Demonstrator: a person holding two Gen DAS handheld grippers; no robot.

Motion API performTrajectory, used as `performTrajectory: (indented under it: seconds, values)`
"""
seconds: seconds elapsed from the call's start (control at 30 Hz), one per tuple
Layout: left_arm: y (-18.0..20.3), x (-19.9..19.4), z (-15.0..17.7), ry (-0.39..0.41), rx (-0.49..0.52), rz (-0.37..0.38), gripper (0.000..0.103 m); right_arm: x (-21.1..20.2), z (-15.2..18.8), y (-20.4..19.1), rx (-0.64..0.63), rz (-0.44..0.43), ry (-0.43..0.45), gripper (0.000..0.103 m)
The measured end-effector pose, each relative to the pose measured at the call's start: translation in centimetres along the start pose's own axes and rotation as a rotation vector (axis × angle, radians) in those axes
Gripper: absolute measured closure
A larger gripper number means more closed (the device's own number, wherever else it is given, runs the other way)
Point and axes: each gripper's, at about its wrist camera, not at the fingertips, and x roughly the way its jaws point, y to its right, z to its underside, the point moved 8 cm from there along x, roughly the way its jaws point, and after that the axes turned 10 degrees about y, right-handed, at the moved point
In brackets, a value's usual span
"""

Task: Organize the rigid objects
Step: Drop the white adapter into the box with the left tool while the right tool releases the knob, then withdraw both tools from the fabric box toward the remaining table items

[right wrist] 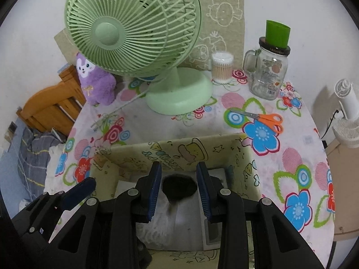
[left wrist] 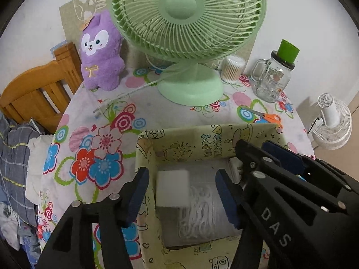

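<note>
A yellow-green cartoon-print box (left wrist: 202,132) (right wrist: 179,141) stands on the flowered tablecloth, and both grippers reach down into it. My left gripper (left wrist: 182,195) is open. A blurred white block (left wrist: 172,188) sits between its blue pads, touching neither, beside a clear bag of white cord (left wrist: 202,213) on the box floor. My right gripper (right wrist: 179,192) (left wrist: 262,151) is shut on a black rounded object (right wrist: 179,187) with a grey tail below it. One finger of the left gripper (right wrist: 78,192) shows at the left of the right wrist view.
Behind the box stand a green desk fan (left wrist: 190,85) (right wrist: 179,96), a purple plush (left wrist: 101,53), a swab tub (right wrist: 222,67) and a glass jar with a green cup (right wrist: 269,71). Orange scissors (right wrist: 267,118) lie to the right. A white fan (left wrist: 334,123) stands off the table; a wooden chair (left wrist: 38,92) stands at the left.
</note>
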Motion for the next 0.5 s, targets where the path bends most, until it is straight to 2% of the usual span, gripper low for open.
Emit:
performTrajectory:
  seconds: [0.07, 0.1, 0.17, 0.2, 0.3, 0.5]
  values:
    - [-0.1, -0.4, -0.1, 0.007, 0.001, -0.007, 0.031, -0.2, 0.0, -0.1, 0.001, -0.005, -0.005, 0.064]
    - [-0.2, -0.6, -0.1, 0.013, 0.004, -0.019, 0.025, -0.3, 0.0, -0.2, -0.002, -0.007, -0.007, 0.058]
    - [-0.4, -1.0, -0.2, 0.027, 0.012, -0.032, 0.024, -0.8, 0.0, -0.4, -0.022, 0.004, 0.001, 0.039]
    - [-0.4, -1.1, -0.1, 0.027, 0.011, -0.031, 0.024, -1.0, 0.0, -0.4, -0.026, 0.007, 0.004, 0.036]
    - [-0.4, -1.3, 0.3, 0.010, 0.009, -0.023, 0.024, -2.1, -0.1, -0.3, -0.042, 0.033, 0.032, 0.033]
    - [0.3, -3.1, 0.9, 0.012, 0.031, -0.025, 0.024, -3.9, 0.8, 0.3, -0.046, 0.062, 0.012, 0.026]
